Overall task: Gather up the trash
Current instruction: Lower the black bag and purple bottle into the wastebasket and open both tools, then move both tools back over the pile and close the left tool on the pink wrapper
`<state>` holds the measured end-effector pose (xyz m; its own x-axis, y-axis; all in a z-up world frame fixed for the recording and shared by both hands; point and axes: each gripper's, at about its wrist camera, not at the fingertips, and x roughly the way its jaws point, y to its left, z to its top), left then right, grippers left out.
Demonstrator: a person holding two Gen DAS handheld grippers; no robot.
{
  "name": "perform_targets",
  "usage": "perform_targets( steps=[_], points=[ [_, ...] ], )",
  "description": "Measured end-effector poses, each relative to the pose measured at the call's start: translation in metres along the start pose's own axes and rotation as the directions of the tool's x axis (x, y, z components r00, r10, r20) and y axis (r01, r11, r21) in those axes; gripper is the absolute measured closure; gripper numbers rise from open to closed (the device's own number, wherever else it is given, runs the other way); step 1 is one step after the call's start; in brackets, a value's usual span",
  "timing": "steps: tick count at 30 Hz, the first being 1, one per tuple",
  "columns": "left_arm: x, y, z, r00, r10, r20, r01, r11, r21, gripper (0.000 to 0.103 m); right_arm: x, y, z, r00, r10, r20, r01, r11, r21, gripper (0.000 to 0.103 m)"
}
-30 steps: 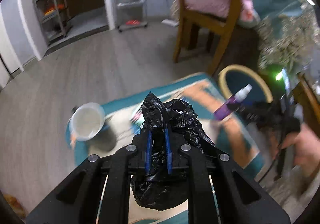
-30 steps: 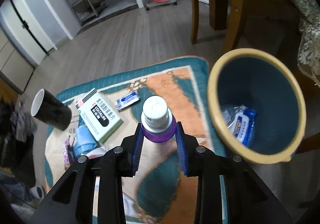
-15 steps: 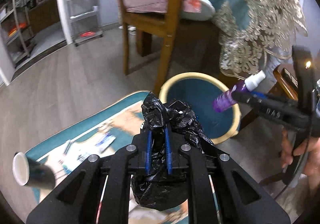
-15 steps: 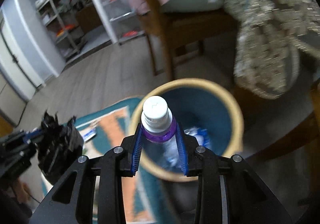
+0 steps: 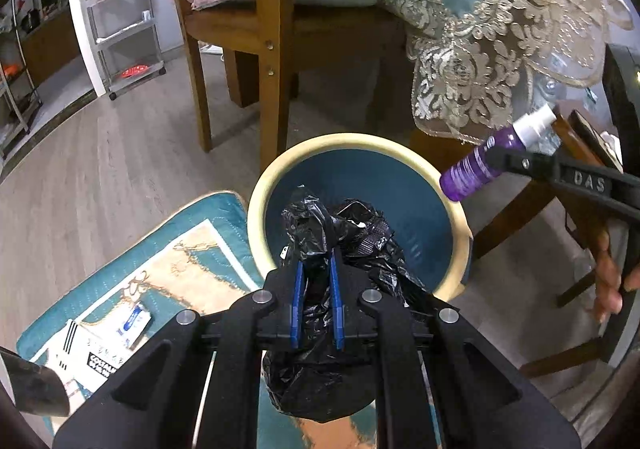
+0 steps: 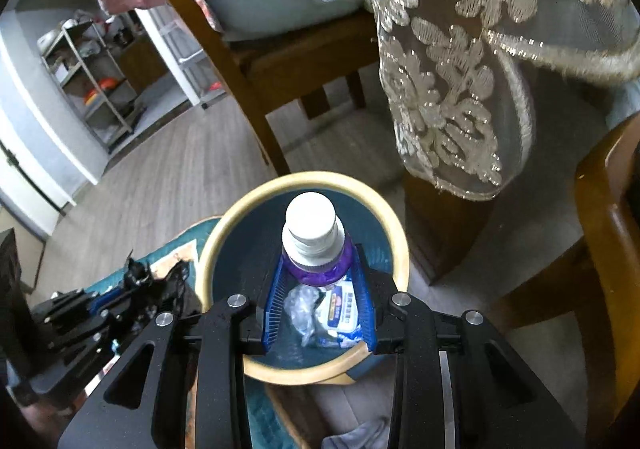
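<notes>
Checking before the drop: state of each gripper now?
Left gripper: shut on the black plastic bag.
Right gripper: shut on the purple bottle, over the bin.

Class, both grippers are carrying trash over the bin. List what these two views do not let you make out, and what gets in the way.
- Bin contents: right wrist view, mostly hidden behind the purple bottle and right gripper.
- Black bag contents: left wrist view, opaque plastic, left gripper covering it.
- Box print on the rug: too small, partly covered.

Wood floor (image 5: 100, 169), teal rug (image 5: 192, 249), blue bin (image 5: 360, 141), chair (image 5: 272, 49)
</notes>
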<state>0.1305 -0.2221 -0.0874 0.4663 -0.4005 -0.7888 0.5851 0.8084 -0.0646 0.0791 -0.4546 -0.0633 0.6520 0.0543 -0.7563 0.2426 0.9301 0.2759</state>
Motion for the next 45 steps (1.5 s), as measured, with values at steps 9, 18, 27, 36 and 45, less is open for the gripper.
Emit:
perform_targets(
  steps=[9, 18, 27, 36, 45],
  points=[
    [0.02, -0.01, 0.011, 0.998, -0.022, 0.051, 0.022, 1.0, -0.008, 0.092, 0.022, 0.003, -0.003, 0.998, 0.042, -0.045, -0.042, 0.999, -0.006, 0.07],
    [0.026, -0.003, 0.01, 0.998, -0.035, 0.043, 0.037, 0.998, -0.043, 0.05, 0.022, 0.017, 0.001, 0.998, 0.054, -0.012, -0.054, 0.998, -0.018, 0.047],
    [-0.002, 0.011, 0.005, 0.997, -0.018, 0.077, 0.023, 0.998, -0.06, 0.038, 0.013, 0.032, 0.004, 0.999, 0.052, 0.002, -0.052, 0.998, -0.031, 0.031],
    [-0.039, 0.023, -0.008, 0.993, 0.037, 0.11, -0.031, 0.998, -0.057, 0.017, -0.004, 0.053, 0.002, 0.998, 0.039, 0.045, -0.036, 0.997, -0.063, 0.01],
    [-0.083, 0.056, -0.024, 0.982, 0.115, 0.15, -0.101, 0.99, -0.1, 0.008, -0.007, 0.094, -0.004, 0.998, 0.045, 0.049, -0.04, 0.994, -0.106, 0.008]
  ],
)
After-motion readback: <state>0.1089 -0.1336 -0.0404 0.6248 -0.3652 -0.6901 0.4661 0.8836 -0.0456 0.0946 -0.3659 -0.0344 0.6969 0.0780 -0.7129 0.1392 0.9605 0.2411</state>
